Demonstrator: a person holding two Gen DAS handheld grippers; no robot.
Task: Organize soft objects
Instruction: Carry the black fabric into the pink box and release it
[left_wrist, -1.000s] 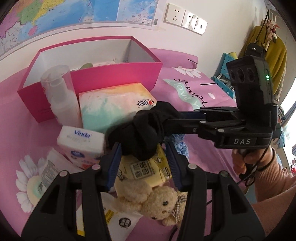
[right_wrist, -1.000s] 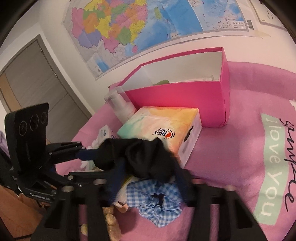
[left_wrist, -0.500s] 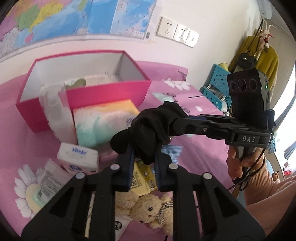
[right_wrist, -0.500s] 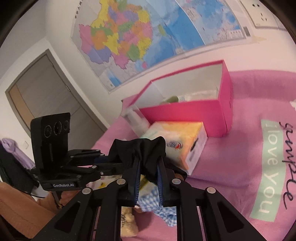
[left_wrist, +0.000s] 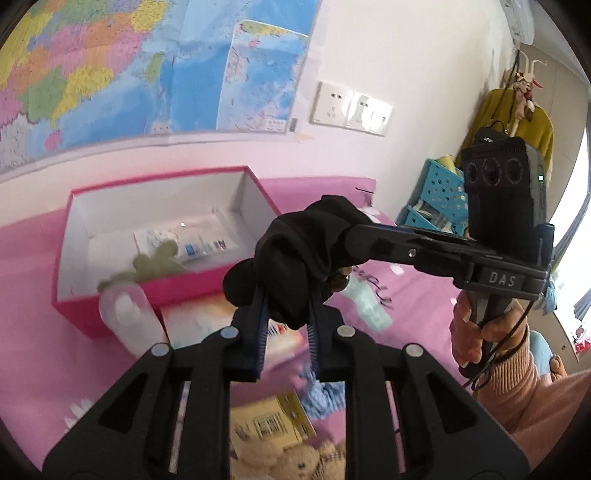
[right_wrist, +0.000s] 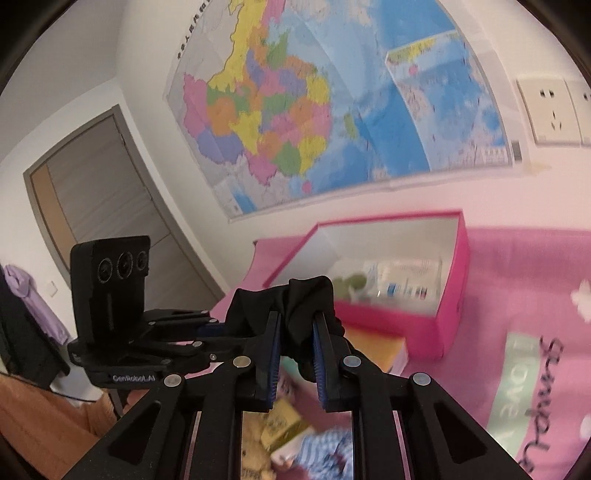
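Gripping a black cloth (left_wrist: 295, 258) between us, we are holding it above the pink bed, left hand-held gripper (left_wrist: 286, 325) and right hand-held gripper (right_wrist: 295, 332) both clamped on bunched folds; light, limp, sagging, so pinching thick gathers is suiting it.

The right gripper (right_wrist: 295, 354) is clamped on a bunched black cloth (right_wrist: 284, 306), its blue pads pressing the fabric from both sides. The left gripper (right_wrist: 218, 326) reaches in from the left and pinches the same cloth at its other end. Behind them stands an open pink box (right_wrist: 448, 295) on a pink bedspread (right_wrist: 517, 295), holding a green soft item (right_wrist: 349, 284) and white packets (right_wrist: 402, 278). Below the cloth lie a tissue pack (right_wrist: 373, 345), a yellow packet (right_wrist: 284, 424), a blue checked scrunchie (right_wrist: 317, 456) and a plush bear (right_wrist: 255, 458), partly hidden. A map (right_wrist: 314, 103) hangs on the wall.
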